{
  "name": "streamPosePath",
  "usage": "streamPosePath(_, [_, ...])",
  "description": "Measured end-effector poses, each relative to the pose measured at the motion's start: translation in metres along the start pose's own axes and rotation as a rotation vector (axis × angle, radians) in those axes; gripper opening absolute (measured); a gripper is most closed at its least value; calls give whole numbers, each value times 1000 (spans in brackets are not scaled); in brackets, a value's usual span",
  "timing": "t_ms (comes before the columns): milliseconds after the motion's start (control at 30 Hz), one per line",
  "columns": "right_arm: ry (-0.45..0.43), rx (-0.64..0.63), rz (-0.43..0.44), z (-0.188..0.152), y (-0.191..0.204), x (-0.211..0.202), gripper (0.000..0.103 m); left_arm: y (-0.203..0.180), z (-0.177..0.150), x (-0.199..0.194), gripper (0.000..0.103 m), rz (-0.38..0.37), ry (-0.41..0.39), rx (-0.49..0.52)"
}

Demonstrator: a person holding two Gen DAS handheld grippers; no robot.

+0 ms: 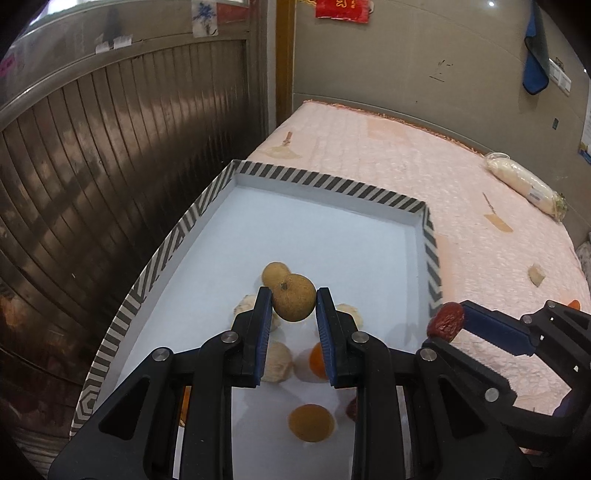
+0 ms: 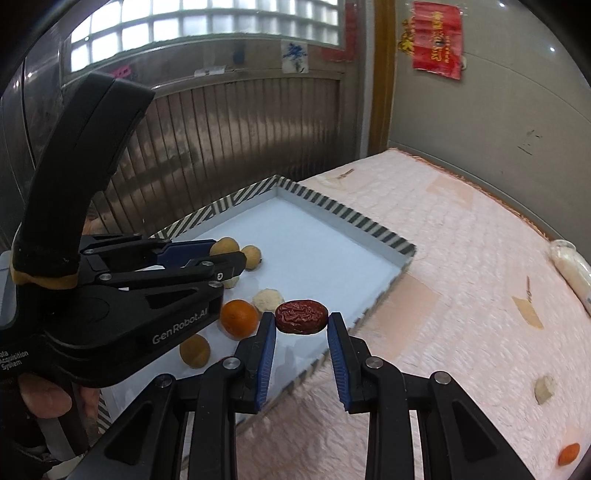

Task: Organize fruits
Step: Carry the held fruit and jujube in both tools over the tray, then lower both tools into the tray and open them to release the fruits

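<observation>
Three longans (image 1: 294, 302), two red dates (image 2: 301, 316), two oranges (image 2: 239, 319), three pale peeled fruits (image 2: 268, 298), one tray (image 1: 325, 184).

Dim, soft daylight from the glass-block window (image 2: 207, 27) (fisheye edges vignetted black, bowed).

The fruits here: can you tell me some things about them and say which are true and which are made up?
1. The left gripper holds a brown round fruit. True.
2. The right gripper holds an orange. False: it holds a wrinkly red date.
3. The tray has a striped rim. True.
4. The tray has nothing in it. False: an orange and other fruits lie in it.
5. An orange piece lies outside the tray on the pink cover. True.
</observation>
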State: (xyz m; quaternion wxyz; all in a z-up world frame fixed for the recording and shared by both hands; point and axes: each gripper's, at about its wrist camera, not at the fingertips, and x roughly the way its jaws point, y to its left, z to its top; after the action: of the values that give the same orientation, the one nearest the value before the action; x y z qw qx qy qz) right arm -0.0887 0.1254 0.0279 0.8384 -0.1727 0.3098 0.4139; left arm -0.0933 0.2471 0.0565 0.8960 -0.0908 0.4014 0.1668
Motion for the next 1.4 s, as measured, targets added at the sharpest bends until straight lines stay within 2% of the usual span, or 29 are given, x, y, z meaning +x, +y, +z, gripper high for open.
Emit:
streamPosePath(467, [67, -13, 43, 2, 9, 34, 28, 14, 0, 14, 23, 7, 31, -26])
streamPosePath(767, [79, 5, 95, -1, 11, 43, 28, 17, 0, 20, 23, -1, 52, -50])
streamPosePath(1333, [86, 15, 82, -2, 7, 43, 28, 20, 0, 24, 24, -4, 72, -66])
streamPosePath(1367, [90, 10, 79, -2, 8, 43, 28, 20, 0, 24, 27, -5, 73, -67])
streamPosePath(1400, [93, 7, 79, -2, 9, 43, 28, 20, 0, 25, 36, -7, 74, -68])
